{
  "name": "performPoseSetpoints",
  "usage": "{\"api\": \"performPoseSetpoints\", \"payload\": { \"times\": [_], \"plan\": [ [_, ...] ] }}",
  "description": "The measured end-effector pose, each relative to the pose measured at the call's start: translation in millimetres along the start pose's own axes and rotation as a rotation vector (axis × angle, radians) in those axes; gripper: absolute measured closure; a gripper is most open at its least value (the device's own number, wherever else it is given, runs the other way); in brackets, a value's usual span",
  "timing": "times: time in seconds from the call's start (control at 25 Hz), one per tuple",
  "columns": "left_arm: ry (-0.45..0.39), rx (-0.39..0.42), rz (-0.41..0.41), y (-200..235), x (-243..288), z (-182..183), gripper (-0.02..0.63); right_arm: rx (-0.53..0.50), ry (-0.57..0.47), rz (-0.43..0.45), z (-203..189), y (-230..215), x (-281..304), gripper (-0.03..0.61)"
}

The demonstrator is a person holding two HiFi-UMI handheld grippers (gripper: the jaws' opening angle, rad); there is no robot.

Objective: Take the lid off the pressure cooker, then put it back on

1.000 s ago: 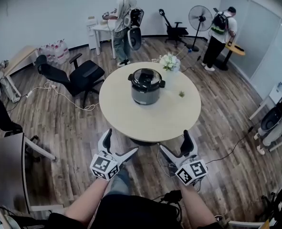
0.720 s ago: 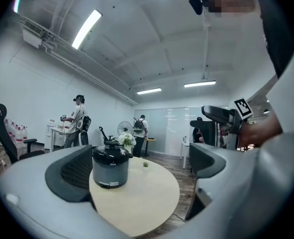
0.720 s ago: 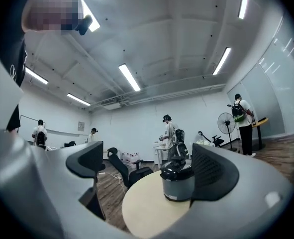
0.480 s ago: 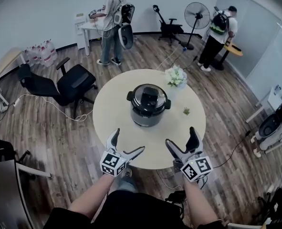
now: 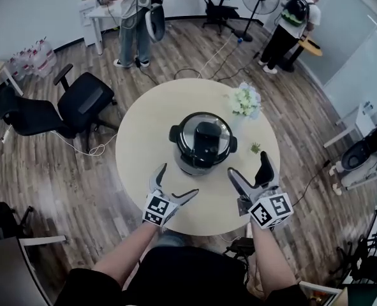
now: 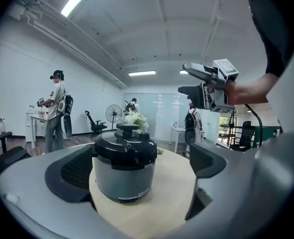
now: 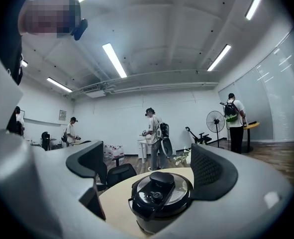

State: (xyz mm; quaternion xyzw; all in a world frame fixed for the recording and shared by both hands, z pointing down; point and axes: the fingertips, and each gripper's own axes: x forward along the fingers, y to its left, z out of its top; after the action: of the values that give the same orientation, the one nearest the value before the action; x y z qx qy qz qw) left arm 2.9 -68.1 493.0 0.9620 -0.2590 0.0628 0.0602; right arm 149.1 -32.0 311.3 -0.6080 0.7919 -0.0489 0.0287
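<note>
**Hovering short of the cooker, lid on, nothing gripped yet**

The pressure cooker is parked near the middle of the round table, and its black lid is seated on top. Both tools are held over the near edge of the table, short of the pot.

The left gripper is held with its 2 jaws spread wide and nothing is caught between them. In the left gripper view the cooker is framed in the gap but isn't touched. Same deal for the right gripper: jaws spread apart, nothing pinched, and the lid is viewed from a bit above through the gap.

A bunch of white flowers is set on the table just beyond the cooker, to the right. A tiny green plant is placed at the cooker's right. A person can be seen standing by a white desk at the back of the room.
</note>
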Motion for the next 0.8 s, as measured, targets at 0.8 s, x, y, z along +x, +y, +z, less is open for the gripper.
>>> {"api": "performPoseSetpoints", "payload": {
  "times": [0.8],
  "plan": [
    [0.285,-0.055,-0.015,45,87,-116,0.025,-0.019,0.142,0.148,-24,-38,106,0.021]
  ]
}}
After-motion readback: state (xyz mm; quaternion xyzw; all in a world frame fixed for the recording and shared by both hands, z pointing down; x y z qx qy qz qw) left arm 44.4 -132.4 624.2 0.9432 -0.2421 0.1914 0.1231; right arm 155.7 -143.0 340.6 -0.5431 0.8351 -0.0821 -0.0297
